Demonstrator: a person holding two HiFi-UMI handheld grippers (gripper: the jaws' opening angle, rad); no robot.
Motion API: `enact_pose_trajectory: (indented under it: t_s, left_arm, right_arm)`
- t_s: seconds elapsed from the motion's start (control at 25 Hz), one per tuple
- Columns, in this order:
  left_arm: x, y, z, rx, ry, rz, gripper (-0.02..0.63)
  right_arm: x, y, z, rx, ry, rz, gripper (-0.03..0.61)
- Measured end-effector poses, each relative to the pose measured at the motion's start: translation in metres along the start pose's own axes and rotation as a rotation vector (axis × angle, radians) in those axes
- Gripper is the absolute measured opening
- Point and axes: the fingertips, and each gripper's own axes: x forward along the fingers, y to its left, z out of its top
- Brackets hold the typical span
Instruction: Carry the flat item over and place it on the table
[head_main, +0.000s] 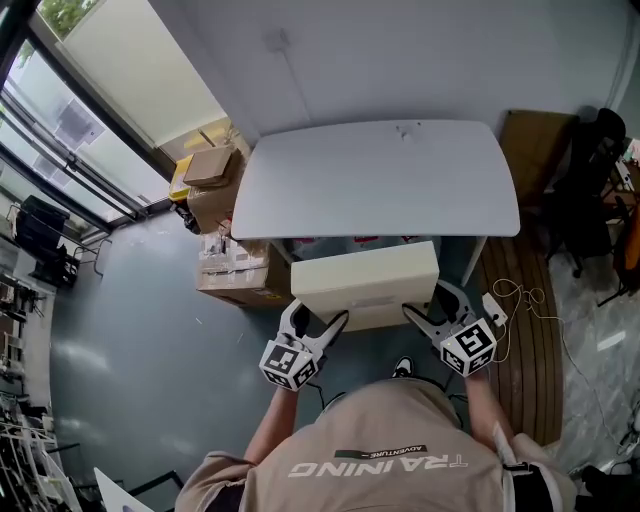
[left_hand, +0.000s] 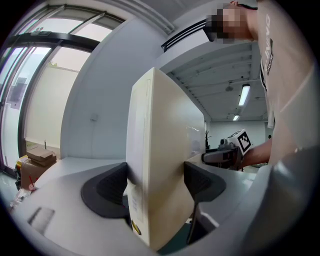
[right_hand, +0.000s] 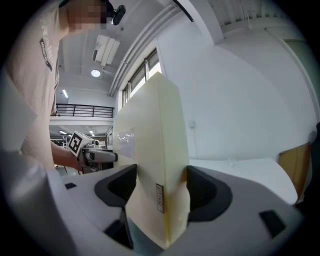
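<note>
The person holds a flat cream box (head_main: 365, 283) level between both grippers, just before the near edge of the white table (head_main: 380, 185). The box is in the air, not lying on the tabletop; whether its far edge touches the table's edge cannot be told from the head view.

The left gripper (head_main: 318, 326) pinches the box at its near left corner. In the left gripper view the two dark pads press against either face of the box, which stands on edge between them. The right gripper (head_main: 434, 308) pinches the near right corner the same way, both pads tight on the cream faces, with a small label (right_hand: 158, 197) on the box's thin edge between them. Each gripper view shows the other gripper with its marker cube at the far side of the box.

Left of the table, by the window (head_main: 70, 130), sit cardboard boxes (head_main: 213, 170). A brown wooden panel (head_main: 530, 140) leans to the table's right, and a thin cord (head_main: 520, 300) lies on the floor near the right gripper
</note>
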Motion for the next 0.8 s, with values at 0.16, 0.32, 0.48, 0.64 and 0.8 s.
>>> enact_pose_trajectory:
  t_s: [0.16,0.32,0.48,0.64,0.8]
  left_arm:
    - [0.023,0.014,-0.001,-0.033,0.02,0.024,0.336]
    - [0.042,0.022,-0.004,-0.032,0.039,0.044,0.336]
    - [0.053,0.032,-0.01,-0.039,0.052,0.051,0.336]
    - [0.064,0.048,-0.016,-0.068,0.05,0.048,0.336]
    - [0.082,0.077,-0.017,-0.071,0.041,0.027,0.336]
  right_arm:
    - [0.016,-0.026,0.001,0.009,0.002,0.026,0.285]
    - [0.027,-0.046,-0.003,0.029,0.007,0.042,0.285]
    - [0.038,-0.058,-0.009,0.031,0.023,0.057,0.285]
    - [0.055,-0.068,-0.013,0.039,0.028,0.057,0.285]
    - [0.082,-0.083,-0.01,0.023,0.04,0.038,0.285]
